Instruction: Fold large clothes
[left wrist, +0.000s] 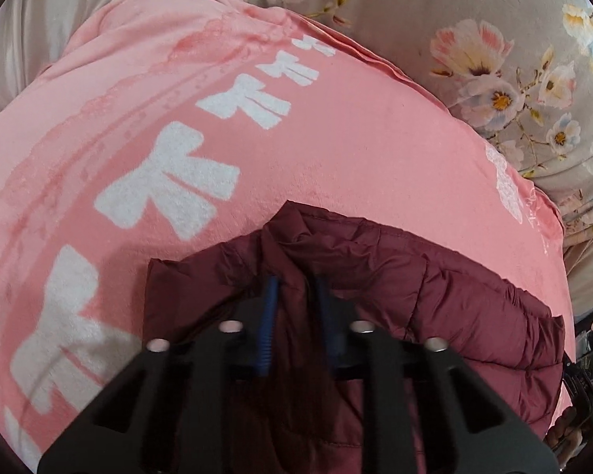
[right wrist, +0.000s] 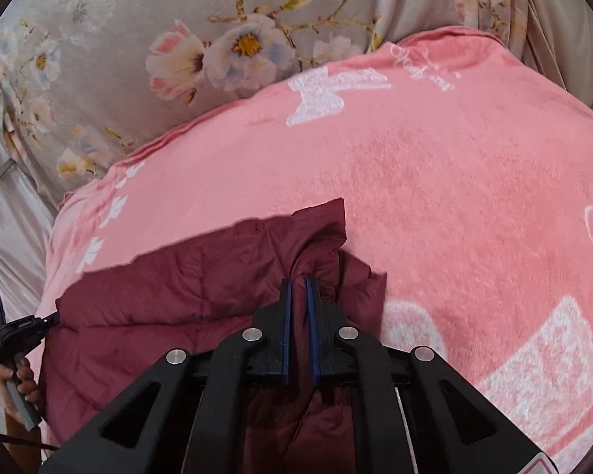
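A maroon puffer jacket (left wrist: 435, 288) lies on a pink blanket with white bow prints (left wrist: 336, 150). My left gripper (left wrist: 296, 282) is shut on a fold of the jacket's edge, the cloth pinched between its blue pads. In the right wrist view the same jacket (right wrist: 186, 288) spreads to the left, and my right gripper (right wrist: 299, 282) is shut on a bunched corner of it. The left gripper (right wrist: 39, 326) also shows at the far left of that view, held by a hand at the jacket's other end.
The pink blanket (right wrist: 454, 181) covers a bed with a grey floral sheet (right wrist: 138, 51) behind it; the sheet also shows in the left wrist view (left wrist: 494, 59). Pale satin fabric (left wrist: 31, 31) lies at the far side.
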`<state>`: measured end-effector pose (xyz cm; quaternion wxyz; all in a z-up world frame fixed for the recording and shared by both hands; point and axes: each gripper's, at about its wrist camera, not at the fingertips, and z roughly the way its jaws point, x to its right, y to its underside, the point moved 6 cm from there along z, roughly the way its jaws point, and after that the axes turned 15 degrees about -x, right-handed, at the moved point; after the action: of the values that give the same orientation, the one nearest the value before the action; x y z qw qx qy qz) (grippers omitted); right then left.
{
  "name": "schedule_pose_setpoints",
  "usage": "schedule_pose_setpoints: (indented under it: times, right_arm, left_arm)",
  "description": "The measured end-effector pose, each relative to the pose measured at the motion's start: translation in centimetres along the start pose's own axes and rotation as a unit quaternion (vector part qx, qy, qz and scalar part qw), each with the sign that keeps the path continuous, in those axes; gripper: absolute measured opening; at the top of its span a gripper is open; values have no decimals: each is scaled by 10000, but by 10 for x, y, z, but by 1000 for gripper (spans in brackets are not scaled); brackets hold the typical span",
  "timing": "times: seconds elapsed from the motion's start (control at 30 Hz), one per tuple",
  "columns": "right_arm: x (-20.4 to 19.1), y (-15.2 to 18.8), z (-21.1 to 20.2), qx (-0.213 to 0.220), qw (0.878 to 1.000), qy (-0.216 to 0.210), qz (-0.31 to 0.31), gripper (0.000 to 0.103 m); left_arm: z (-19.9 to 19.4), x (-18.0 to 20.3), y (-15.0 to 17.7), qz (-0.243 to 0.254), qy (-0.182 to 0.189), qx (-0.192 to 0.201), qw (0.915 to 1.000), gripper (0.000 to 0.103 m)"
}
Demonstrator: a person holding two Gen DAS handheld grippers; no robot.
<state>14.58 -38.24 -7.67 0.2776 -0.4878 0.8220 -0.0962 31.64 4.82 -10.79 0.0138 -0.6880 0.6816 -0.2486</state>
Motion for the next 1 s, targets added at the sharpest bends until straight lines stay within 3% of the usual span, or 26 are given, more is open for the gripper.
schedule_pose_setpoints:
  times: [0.07,0.23,0.33,0.47,0.63,1.0]
  right_arm:
    - [-12,-6,-21,363,9992,-45,-143,5]
    - [-36,-26,-67,1112,9930,-52,-382,4]
    - [-27,-31,-46,921,9953,135,-264,4]
    - [2,-24,-2,430,9987,238,123,4]
    - [14,-8,29,112,9990,420,107,4]
    - [11,2,50,-187,9963,822,-149,4]
  left_arm:
    - [-16,1,-5,-81,176,242,9995,6]
    - [-67,18,-22,59,212,998,9948,5]
    - [-64,23,-29,98,-83,1031,9946,5]
    - [-25,10,-25,-46,-526,619,9967,5]
    - [5,-8,-14,-188,-627,324,9973,5]
    - [30,-9,-4,-46,-1038,347,9940,5]
